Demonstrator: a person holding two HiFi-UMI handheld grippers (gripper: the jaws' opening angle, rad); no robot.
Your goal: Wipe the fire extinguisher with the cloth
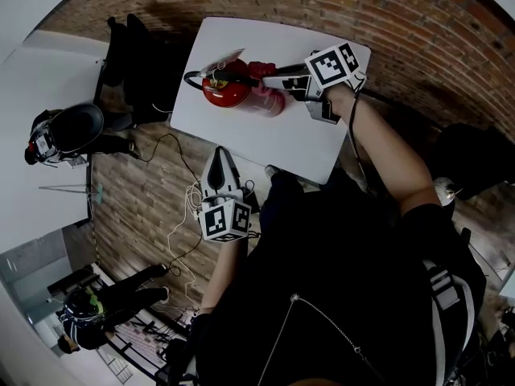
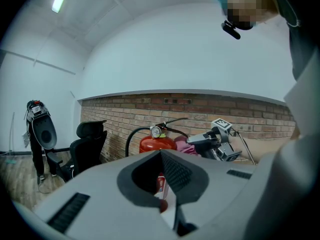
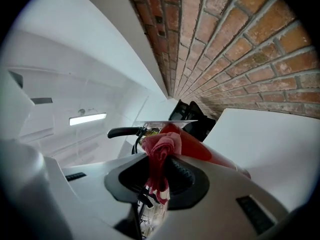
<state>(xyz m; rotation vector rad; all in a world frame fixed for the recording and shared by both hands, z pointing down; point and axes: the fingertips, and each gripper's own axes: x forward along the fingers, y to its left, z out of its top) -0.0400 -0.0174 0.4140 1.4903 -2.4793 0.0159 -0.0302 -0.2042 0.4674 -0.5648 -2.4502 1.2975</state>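
Note:
A red fire extinguisher [image 1: 229,89] lies on its side on the white table [image 1: 265,145], its black hose and lever toward the left. My right gripper [image 1: 282,83] is shut on a pink cloth [image 1: 271,101] and holds it against the extinguisher's body. In the right gripper view the cloth [image 3: 160,148] bunches between the jaws of the right gripper [image 3: 161,160], with the extinguisher [image 3: 202,148] just beyond. My left gripper [image 1: 219,158] hangs below the table's near edge, shut and holding nothing. In the left gripper view the left gripper [image 2: 162,156] points at the extinguisher [image 2: 156,145] and cloth [image 2: 186,146].
A brick wall [image 1: 418,30] runs behind the table. A black office chair [image 1: 133,67] stands at the table's left end, and a dark round-headed device [image 1: 68,131] farther left. Cables [image 1: 189,207] lie on the wooden floor. A person [image 1: 92,312] is at the lower left.

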